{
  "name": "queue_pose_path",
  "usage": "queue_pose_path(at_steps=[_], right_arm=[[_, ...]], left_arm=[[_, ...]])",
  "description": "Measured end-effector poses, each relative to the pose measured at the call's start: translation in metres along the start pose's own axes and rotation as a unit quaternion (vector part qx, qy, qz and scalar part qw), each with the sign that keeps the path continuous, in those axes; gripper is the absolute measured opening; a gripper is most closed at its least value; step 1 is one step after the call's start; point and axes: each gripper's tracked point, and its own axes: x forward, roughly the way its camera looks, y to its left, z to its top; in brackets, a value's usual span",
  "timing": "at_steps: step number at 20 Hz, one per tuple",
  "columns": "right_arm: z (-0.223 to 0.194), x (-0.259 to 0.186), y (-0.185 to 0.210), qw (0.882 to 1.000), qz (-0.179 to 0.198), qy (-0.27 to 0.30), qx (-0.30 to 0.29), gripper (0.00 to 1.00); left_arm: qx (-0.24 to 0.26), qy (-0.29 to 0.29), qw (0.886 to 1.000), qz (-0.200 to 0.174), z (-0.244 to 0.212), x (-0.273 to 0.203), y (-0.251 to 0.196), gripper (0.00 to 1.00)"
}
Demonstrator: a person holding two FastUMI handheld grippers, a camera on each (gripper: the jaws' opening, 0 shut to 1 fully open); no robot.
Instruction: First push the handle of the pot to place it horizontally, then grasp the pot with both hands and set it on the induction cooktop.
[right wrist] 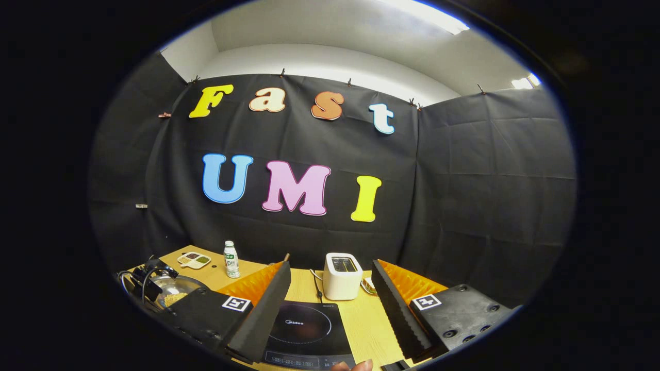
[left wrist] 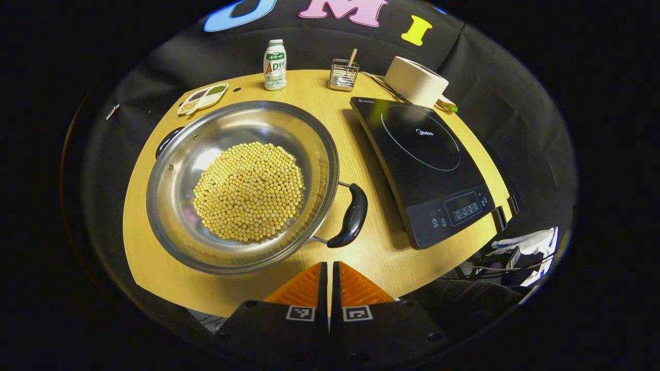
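The tabletop carries the pot of beans left of the induction cooktop, handle at four o'clock, awaiting a push. Left gripper jaws pressed together for nudging; right gripper jaws wide.

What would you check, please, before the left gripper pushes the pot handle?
1. Left gripper shut for pushing: ok, fingers together.
2. Pot off the induction cooktop: ok, beside it on the table.
3. Near handle reachable: ok, just ahead of the fingers.
4. Handles horizontal: not ok, they lie diagonal.
5. Cooktop surface free: ok.
6. Right gripper ready: ok, open above the cooktop.
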Motion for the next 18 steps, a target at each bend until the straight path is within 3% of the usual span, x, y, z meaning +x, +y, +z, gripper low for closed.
queue_pose_path(at_steps=[18], right_arm=[[-0.012, 0.014, -0.012, 1.000, -0.021, 0.015, -0.001, 0.98]], left_arm=[[0.055, 0.019, 0.998, 0.001, 0.054, 0.044, -0.018, 0.05]])
